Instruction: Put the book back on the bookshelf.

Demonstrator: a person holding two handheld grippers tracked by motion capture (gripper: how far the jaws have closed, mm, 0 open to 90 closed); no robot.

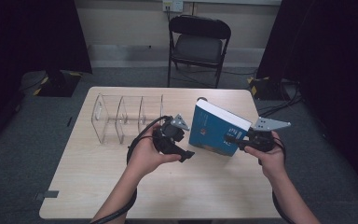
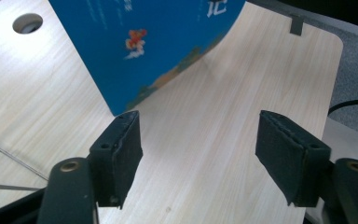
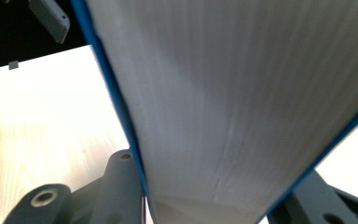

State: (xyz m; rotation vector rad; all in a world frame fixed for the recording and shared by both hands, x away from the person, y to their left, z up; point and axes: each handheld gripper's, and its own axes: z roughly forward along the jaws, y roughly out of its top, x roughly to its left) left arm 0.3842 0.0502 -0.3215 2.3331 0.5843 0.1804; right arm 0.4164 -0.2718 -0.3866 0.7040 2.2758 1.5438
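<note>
A thick blue book (image 1: 214,130) stands tilted on the light wooden table (image 1: 168,191), with its white page block facing up and right. My right gripper (image 1: 235,139) is shut on the book's right end, one jaw on each cover. In the right gripper view the pages (image 3: 242,93) rise between the black jaws of my right gripper (image 3: 205,196). My left gripper (image 1: 186,147) sits low over the table just left of the book's lower corner. It stands open with nothing between its pads (image 2: 200,154), and the blue cover (image 2: 144,46) is just beyond the left pad.
A clear acrylic divider rack (image 1: 126,116) stands at the back left of the table. A black folding chair (image 1: 198,44) is behind the table. A round cable hole (image 2: 28,22) lies in the tabletop near the book. The table edge (image 2: 335,93) is close on the right.
</note>
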